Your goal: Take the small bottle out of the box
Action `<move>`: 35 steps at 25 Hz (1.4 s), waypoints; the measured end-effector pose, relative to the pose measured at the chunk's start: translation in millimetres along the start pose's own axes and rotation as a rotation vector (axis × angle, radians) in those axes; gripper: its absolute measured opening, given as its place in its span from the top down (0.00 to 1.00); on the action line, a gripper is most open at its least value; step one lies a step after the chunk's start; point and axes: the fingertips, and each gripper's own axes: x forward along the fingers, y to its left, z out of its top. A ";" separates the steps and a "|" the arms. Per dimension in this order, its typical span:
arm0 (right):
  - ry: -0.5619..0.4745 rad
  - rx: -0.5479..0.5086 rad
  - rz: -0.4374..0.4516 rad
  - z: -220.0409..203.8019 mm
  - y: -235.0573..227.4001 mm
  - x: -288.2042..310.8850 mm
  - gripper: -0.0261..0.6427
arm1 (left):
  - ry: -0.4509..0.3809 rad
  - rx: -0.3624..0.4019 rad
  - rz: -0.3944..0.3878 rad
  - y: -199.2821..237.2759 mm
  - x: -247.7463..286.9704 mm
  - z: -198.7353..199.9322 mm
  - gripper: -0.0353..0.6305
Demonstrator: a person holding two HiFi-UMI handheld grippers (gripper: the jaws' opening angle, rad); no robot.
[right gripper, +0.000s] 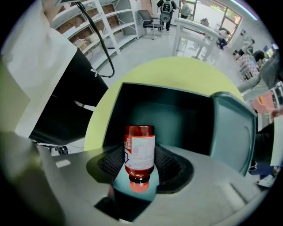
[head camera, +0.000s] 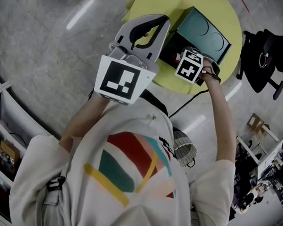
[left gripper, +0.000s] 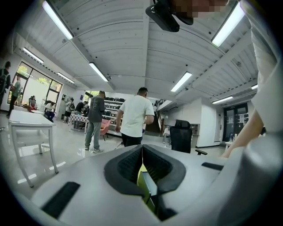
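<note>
L claw (left gripper: 142,150) raised, seemingly shut; R claw (right gripper: 139,152) gripping.

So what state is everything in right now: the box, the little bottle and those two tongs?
box: open, its lid swung back.
small bottle: capped, gripped by the right tongs, cap end toward them.
right tongs: closed on the small bottle.
left tongs: closed tip to tip, holding nothing.

Glossy, perhaps tiled floor (head camera: 50,30); strip lights (left gripper: 98,71)
</note>
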 end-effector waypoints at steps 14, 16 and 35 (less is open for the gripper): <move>-0.282 0.338 -0.228 -3.9 -12.3 -45.7 0.65 | -0.039 0.037 -0.056 -20.8 5.8 16.6 0.92; -0.343 0.415 -0.270 -3.6 -17.5 -63.6 0.65 | -0.055 0.042 -0.062 -24.1 8.6 21.2 0.92; -0.973 0.730 -0.891 6.2 -30.9 -294.5 0.65 | -0.178 0.177 -0.219 -76.7 21.5 77.0 0.92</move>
